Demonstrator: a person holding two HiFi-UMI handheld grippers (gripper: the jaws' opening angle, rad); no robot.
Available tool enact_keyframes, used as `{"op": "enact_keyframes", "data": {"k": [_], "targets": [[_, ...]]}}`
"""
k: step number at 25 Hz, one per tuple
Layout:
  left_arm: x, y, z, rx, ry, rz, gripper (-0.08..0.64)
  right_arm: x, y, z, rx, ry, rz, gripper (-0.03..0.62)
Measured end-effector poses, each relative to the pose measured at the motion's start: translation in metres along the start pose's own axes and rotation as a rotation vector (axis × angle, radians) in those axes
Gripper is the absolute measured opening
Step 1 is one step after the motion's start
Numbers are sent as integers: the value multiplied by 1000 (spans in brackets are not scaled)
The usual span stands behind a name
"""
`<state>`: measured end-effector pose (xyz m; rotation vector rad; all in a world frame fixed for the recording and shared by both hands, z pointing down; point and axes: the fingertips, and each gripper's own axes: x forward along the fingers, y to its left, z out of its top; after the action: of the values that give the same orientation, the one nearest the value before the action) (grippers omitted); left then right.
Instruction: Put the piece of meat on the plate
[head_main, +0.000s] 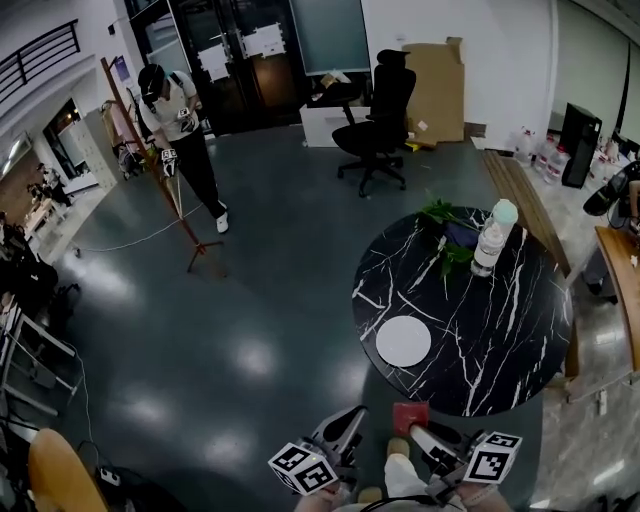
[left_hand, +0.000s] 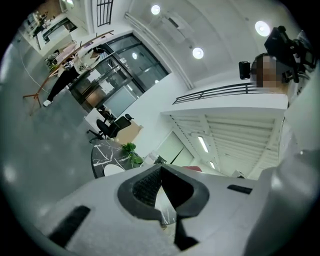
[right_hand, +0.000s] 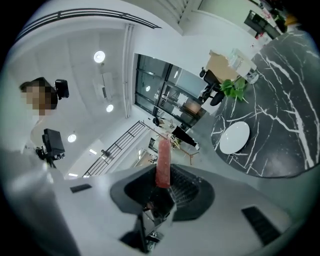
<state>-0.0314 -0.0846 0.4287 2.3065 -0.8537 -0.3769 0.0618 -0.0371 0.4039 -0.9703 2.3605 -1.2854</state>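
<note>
head view: our right tool grips the piece of meat short of the tabletop's near edge; we should carry it level over the plate beside that edge, then release. left gripper view: left tool closed, empty. right gripper view: the meat's lower end hides between the pads.

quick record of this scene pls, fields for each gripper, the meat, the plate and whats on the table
left gripper: jaws together, nothing between them
right gripper: closed on the meat
meat: red slab, held in the air by the table's near edge
plate: white, empty, near-left part of the table
table: round, black with white veins
also on table: bottle and plant, far side
task state: meat not yet on plate
</note>
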Motion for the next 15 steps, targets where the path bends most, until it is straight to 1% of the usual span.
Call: {"op": "enact_keyframes", "data": {"k": [3, 5, 10, 15], "targets": [[23, 18, 7, 0, -18, 24, 9, 14, -22, 16, 23, 22, 1, 84], [38, 27, 7, 10, -15, 28, 9, 21, -36, 26, 31, 40, -5, 84], [73, 35, 10, 39, 3, 21, 9, 36, -63, 54, 35, 60, -1, 84], [92, 47, 5, 71, 27, 57, 9, 46, -88, 64, 27, 101, -10, 84]]}}
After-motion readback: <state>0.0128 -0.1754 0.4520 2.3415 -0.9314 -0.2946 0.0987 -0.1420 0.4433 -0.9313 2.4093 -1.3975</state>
